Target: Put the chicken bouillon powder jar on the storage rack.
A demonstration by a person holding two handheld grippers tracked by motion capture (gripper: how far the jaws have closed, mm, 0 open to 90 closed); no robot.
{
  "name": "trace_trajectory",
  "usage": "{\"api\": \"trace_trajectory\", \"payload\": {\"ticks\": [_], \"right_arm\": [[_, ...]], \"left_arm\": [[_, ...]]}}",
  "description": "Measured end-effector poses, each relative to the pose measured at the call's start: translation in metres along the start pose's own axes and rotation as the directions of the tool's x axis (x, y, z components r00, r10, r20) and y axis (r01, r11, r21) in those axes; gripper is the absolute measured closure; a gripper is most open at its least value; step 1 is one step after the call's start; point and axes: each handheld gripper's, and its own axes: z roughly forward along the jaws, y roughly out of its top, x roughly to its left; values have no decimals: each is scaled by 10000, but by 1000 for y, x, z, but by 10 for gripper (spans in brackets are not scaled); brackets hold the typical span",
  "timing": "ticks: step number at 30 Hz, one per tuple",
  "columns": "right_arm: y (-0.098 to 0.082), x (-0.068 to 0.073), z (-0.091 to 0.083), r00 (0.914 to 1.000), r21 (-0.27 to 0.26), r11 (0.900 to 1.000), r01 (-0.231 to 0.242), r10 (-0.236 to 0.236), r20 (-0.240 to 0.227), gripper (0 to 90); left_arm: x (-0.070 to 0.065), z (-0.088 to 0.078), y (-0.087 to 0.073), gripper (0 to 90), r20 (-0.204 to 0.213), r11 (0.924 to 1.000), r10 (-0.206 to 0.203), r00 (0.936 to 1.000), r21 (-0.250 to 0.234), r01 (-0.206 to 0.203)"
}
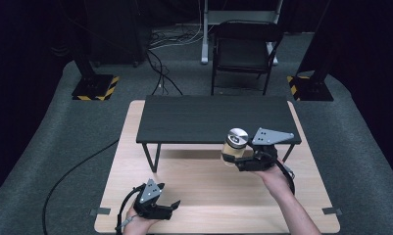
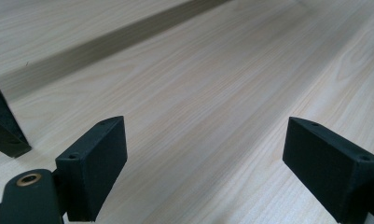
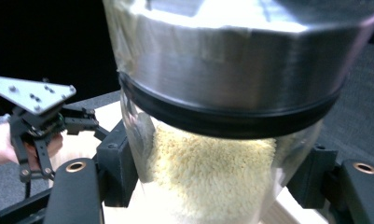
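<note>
Right tongs (image 1: 232,157) clamped across the lower body of a clear glass jar with a brushed metal lid and a fill of pale yellow grains (image 1: 234,144), carried upright in the air, just in front of the front edge of the low black slatted shelf on thin black legs (image 1: 213,120) and near its right end. Left tongs (image 1: 173,203) spread wide apart with nothing between, parked low over the pale wooden worktop (image 1: 204,183), well in front of the shelf and toward its left leg.

Likely step: lifting the jar up onto the shelf top. To do well:

- Keep the jar vertical; heavy lid and loose grains make for a top-heavy load, and smooth glass can slip within the pads.
- Hold the squeeze steady; no loosening until the base sits flat.
- Bring the base fully above the shelf's front edge before moving inward, so the glass does not knock against it.
- Set down well behind that edge, on the slats, not overhanging.
- Lower gently; part the pads only once the weight rests on the shelf, then draw straight back toward the worktop side.
- Leave the left tongs in front of the shelf, clear of the path.
</note>
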Motion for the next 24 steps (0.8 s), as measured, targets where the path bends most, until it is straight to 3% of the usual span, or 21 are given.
{"api": "trace_trajectory", "payload": {"ticks": [11, 14, 20, 24], "right_arm": [[23, -3, 1, 9993, -50, 9998, 215, -213, 304, 308], [29, -4, 6, 9977, 91, 9995, 315, -320, 593, 308], [32, -13, 14, 9962, 144, 9999, 93, -105, 867, 307], [36, -14, 20, 9932, 266, 9991, 344, -371, 1103, 307]], "left_arm": [[0, 0, 0, 135, 15, 10000, -19, 10000, 2, 19], [1, 0, 0, 135, 7, 10000, -11, 10000, -15, 11], [1, 0, -1, 135, 8, 10000, -18, 10000, -22, 18], [1, 0, 0, 135, 17, 10000, -28, 10000, -8, 28]]}}
